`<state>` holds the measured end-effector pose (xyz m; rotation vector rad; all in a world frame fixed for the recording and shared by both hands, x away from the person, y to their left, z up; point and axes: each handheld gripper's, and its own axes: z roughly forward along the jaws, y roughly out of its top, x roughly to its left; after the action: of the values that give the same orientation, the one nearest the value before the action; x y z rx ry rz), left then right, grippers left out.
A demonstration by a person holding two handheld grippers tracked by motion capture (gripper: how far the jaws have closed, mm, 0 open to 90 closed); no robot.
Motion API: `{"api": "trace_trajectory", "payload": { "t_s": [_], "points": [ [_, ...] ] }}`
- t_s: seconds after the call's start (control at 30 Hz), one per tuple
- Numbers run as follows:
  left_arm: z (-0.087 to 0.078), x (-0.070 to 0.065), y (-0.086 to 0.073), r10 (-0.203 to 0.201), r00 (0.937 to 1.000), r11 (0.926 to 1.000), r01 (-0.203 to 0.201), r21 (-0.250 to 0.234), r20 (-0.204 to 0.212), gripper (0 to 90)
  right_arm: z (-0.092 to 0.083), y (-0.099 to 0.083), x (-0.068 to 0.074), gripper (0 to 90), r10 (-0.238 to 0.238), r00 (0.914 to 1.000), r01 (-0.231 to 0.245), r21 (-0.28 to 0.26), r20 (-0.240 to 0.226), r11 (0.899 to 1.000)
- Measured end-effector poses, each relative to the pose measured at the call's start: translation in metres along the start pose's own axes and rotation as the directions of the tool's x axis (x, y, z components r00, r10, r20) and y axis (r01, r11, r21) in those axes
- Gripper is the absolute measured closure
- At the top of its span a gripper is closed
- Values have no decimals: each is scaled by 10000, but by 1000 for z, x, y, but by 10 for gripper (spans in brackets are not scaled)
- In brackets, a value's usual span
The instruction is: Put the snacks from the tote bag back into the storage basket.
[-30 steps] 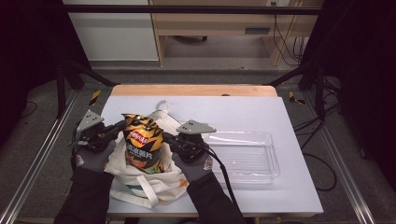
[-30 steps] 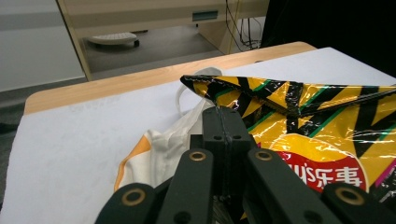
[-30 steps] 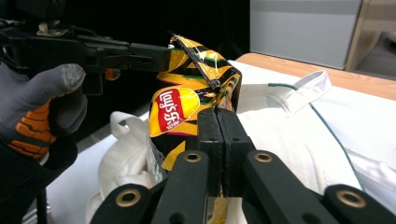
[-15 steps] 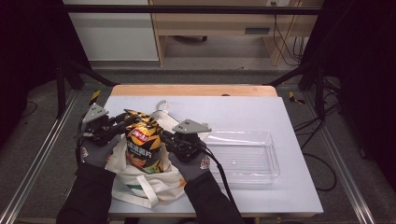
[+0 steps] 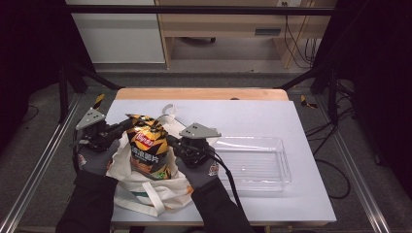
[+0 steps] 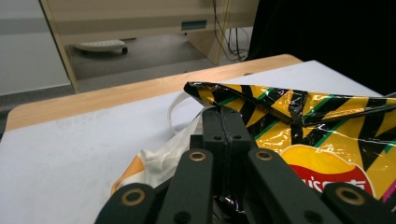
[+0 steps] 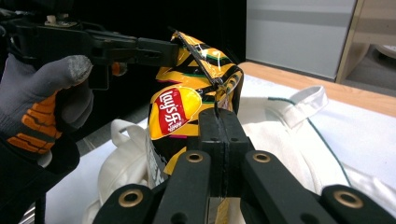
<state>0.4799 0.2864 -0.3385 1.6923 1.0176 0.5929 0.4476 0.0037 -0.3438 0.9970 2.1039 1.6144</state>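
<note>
Both grippers are on the chip bag [image 5: 148, 148], which stands upright in the mouth of the white tote bag [image 5: 145, 191], lower left of centre in the high view.

Left gripper [image 5: 125, 127]: its fingers opened and have just been closing again within the last half second. In the left gripper view they now meet, with the bag's foil edge [image 6: 243, 100] pinched at their tips, so I read that as a regrip on the top left corner. A second ago the left hand sat lower against the bag's side; now it comes in higher, at the top seam.

Right gripper [image 5: 174, 141]: fingers closed flat together, a strip of the bag's side seam caught between them in the right gripper view [image 7: 218, 105]. Little change there.

The bag's place is about the same as a second ago, bottom inside the tote, top well above the rim.

My read: with both corners clamped, the bag is ready to lift out of the tote. The clear plastic tray [image 5: 279, 167] sits to the right on the table [image 5: 252, 114], the likely drop spot. Risk: foil is slippery and the pinches are thin, so a fast pull could slip a corner.
</note>
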Motion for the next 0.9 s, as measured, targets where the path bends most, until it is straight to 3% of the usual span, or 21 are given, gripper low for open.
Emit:
{"api": "trace_trajectory", "payload": {
  "t_s": [0.27, 0.53, 0.9],
  "points": [
    [-24, -10, 15, -3, 9999, 9973, 14, -736, 144, 900, -17, 18, 2, 900, -227, 9997, 221, -554, -103, 9982],
    [-45, -26, 27, 139, 9991, 9880, -75, -1540, 403, 900, -35, 37, -3, 900, -314, 9994, 299, -929, -144, 9952],
    [-56, -43, 33, 373, 9981, 9798, -270, -1981, 486, 900, -52, 53, -9, 900, -626, 9979, 602, -1118, -177, 9919]
  ]
}}
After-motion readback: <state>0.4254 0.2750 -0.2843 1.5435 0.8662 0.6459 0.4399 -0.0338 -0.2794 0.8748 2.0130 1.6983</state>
